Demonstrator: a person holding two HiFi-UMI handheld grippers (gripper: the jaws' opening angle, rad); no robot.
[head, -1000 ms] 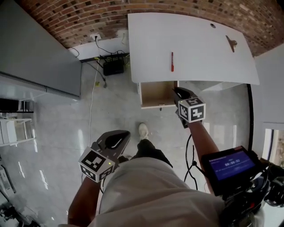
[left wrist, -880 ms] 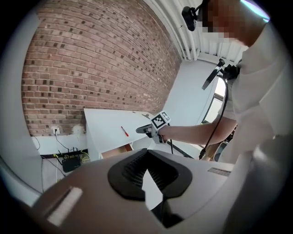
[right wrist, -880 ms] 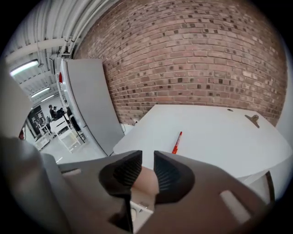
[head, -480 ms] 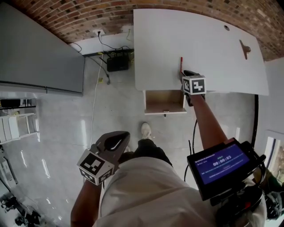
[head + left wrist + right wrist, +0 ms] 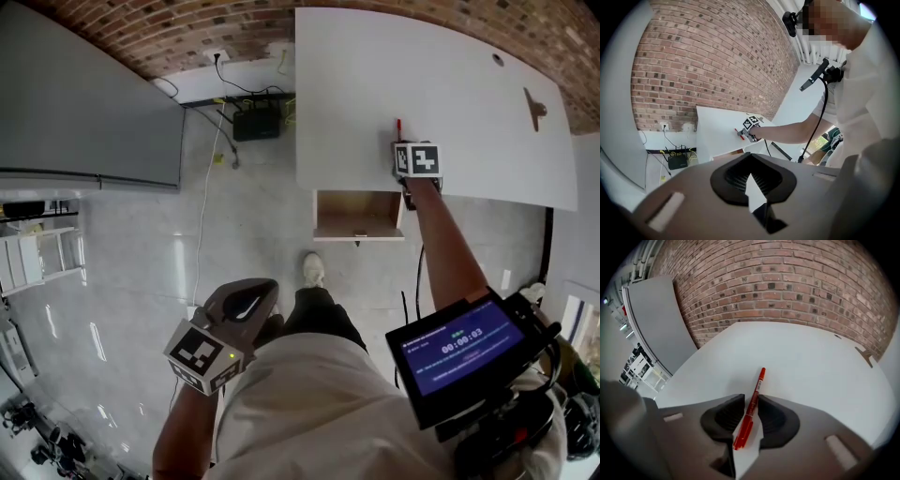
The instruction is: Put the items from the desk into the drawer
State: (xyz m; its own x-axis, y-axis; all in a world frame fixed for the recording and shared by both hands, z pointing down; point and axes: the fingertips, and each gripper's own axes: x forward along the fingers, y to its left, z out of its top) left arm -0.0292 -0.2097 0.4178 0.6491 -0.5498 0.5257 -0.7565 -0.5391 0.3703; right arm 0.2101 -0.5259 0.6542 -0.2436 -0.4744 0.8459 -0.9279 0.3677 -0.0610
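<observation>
Head view, nearest first: the left gripper is hanging low beside the person's hip, well apart from the desk. Its own view is showing the 2 jaws of the left gripper pressing together at the tips, with nothing between them. A dark screen with blue readouts is sitting at the person's right side. 1 shoe is showing on the pale floor ahead of the body.

Beyond the shoe, the drawer is standing pulled out from under the desk's near edge, its wooden inside showing no items.

Just past the drawer, the right arm is reaching over the white desk. The right gripper is resting at the desk surface near its front edge. In the right gripper view, the right gripper is pinching the red pen: both dark pads are lying against the pen's barrel, 1 on each side. The pen is lying on the desk, its far end pointing away toward the wall.

Farther out, a small brown hook-shaped object is lying near the desk's far right corner. A black box with cables is sitting on the floor by the brick wall.
</observation>
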